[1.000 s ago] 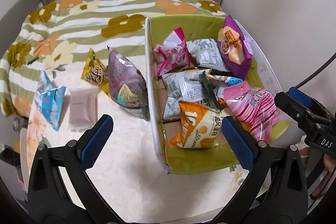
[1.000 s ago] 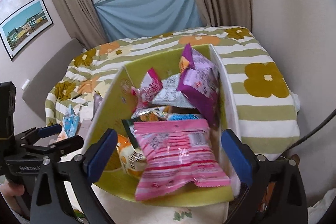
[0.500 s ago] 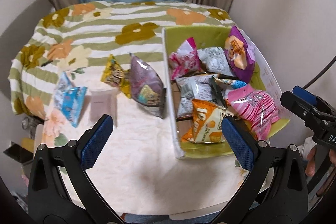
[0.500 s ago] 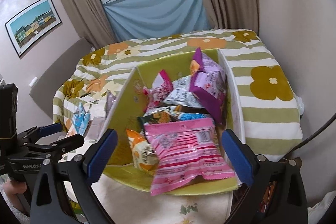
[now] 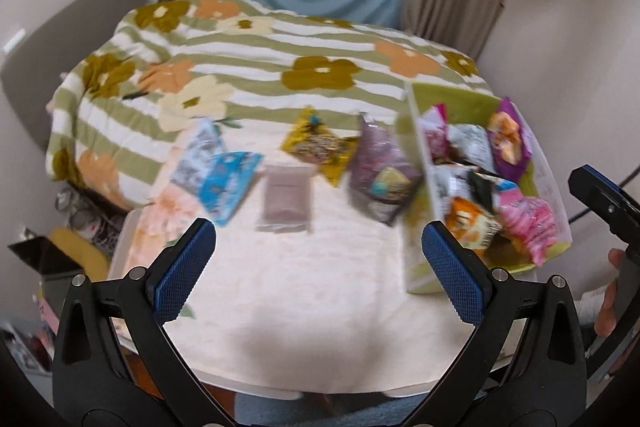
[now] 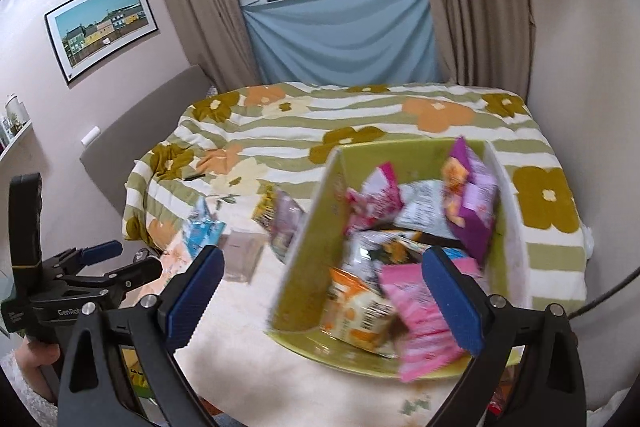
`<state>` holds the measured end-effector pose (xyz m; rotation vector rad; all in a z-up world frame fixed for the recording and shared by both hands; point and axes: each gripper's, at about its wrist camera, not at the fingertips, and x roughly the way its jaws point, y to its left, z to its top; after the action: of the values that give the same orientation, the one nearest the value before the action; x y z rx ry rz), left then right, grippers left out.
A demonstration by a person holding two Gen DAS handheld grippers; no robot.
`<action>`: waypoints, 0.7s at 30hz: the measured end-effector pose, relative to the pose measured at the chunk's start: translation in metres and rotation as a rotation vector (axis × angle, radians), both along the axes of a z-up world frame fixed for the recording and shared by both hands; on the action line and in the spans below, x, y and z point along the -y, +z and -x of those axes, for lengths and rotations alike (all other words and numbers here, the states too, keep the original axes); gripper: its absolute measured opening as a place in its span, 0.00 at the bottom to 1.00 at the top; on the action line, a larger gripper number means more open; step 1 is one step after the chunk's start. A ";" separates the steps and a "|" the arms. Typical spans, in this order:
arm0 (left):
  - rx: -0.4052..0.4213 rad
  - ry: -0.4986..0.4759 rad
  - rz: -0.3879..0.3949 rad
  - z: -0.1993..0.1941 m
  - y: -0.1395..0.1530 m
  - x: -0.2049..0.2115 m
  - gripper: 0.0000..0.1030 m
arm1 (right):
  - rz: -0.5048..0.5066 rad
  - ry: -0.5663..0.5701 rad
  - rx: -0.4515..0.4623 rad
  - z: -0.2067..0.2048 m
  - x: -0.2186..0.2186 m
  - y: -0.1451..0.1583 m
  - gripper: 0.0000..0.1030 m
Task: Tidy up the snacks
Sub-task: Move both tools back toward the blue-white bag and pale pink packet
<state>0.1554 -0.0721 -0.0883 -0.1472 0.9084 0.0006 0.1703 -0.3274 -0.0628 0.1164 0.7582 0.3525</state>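
Left wrist view: left claw (image 5: 318, 257) spread wide, holding nothing, above the tabletop's (image 5: 320, 307) near edge. Right claw (image 6: 320, 287) likewise spread. Green box (image 6: 304, 259) of snacks sits at the right edge; four packets (image 5: 286, 201) lie loose beside it.

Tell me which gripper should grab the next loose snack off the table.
Left, probably. The open left gripper faces the brown packet lying outside the box, while the open right gripper faces the green box.

Four snack packets (image 5: 286, 201) lie outside one green box (image 5: 418, 269); those inside overlap, uncountable.
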 end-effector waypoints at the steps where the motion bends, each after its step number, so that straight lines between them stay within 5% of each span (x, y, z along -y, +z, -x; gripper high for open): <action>1: -0.003 0.014 0.007 0.000 -0.001 -0.016 0.99 | -0.002 0.002 0.001 -0.002 -0.007 0.000 0.96; 11: -0.084 0.036 0.111 -0.034 -0.025 -0.130 0.99 | 0.002 0.003 -0.058 -0.030 -0.111 -0.025 0.96; 21: -0.230 0.016 0.269 -0.093 -0.085 -0.201 0.99 | 0.025 -0.068 -0.171 -0.069 -0.192 -0.078 0.96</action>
<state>0.2484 0.1291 -0.1729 -0.4113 1.1347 -0.0915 0.2392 -0.1349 -0.1405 0.1494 0.9253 0.2700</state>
